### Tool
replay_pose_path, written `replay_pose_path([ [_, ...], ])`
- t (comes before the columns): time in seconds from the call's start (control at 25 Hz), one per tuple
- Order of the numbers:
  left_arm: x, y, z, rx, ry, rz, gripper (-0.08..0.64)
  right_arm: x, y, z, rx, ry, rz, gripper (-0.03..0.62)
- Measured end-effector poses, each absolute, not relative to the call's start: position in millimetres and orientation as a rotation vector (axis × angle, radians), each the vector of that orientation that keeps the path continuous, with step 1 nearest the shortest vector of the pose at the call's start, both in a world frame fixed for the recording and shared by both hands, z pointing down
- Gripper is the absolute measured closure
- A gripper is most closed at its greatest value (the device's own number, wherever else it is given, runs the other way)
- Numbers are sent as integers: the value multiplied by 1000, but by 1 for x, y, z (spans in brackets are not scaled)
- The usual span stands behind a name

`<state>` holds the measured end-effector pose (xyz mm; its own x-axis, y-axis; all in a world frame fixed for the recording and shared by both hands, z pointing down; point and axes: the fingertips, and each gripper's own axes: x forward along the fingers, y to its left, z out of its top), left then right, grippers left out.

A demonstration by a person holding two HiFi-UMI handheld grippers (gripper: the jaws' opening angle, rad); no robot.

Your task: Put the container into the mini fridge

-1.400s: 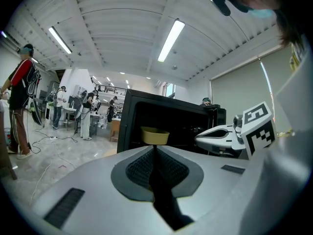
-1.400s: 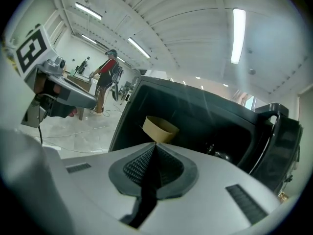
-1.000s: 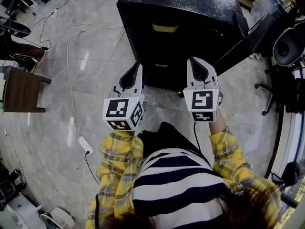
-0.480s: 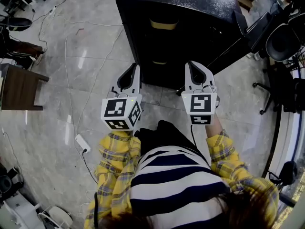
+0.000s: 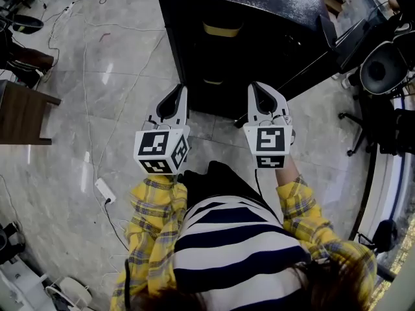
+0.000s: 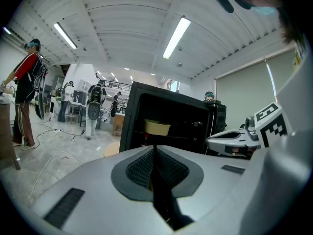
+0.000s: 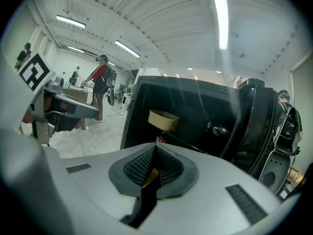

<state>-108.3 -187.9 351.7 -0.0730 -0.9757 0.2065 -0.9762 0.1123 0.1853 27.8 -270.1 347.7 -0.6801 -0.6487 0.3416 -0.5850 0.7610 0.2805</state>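
1. The mini fridge [image 5: 259,2] is standing on the grey floor [image 5: 117,89]. Its door [image 5: 314,60] is hanging open toward the person's right side.
2. The container [image 5: 222,29], a low tan bowl, is sitting on the upper shelf inside the mini fridge, well apart from both tongs. It is also showing in the left gripper view [image 6: 157,127] and in the right gripper view [image 7: 163,119], upright on that shelf.
3. The left gripper [image 5: 183,89] is hovering in front of the open mini fridge and pointing into it. In its own view [image 6: 155,148] the two black pads are pressing together along a thin line, and nothing is sitting between them.
4. The right gripper [image 5: 253,86] is hovering beside it at about the same height, near the door. In its own view [image 7: 155,147] the jaws are also clenched and are grasping nothing. A small yellowish patch is showing low in the slit between the pads, and I cannot tell what it is.
5. The two grippers are lying side by side, near each other but not touching.
6. The person is wearing yellow checked sleeves [image 5: 152,206] and a striped top [image 5: 233,245].
7. Thin cables [image 5: 87,76] and a white power strip [image 5: 102,190] are lying on the floor at the left, near a brown table [image 5: 23,112].
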Motion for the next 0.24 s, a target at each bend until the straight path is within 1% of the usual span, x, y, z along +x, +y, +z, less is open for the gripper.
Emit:
replay_pose_path([
  [0.24, -114, -185, 357, 1915, -2116, 14, 531, 23, -271, 353, 930, -2533, -205, 566],
])
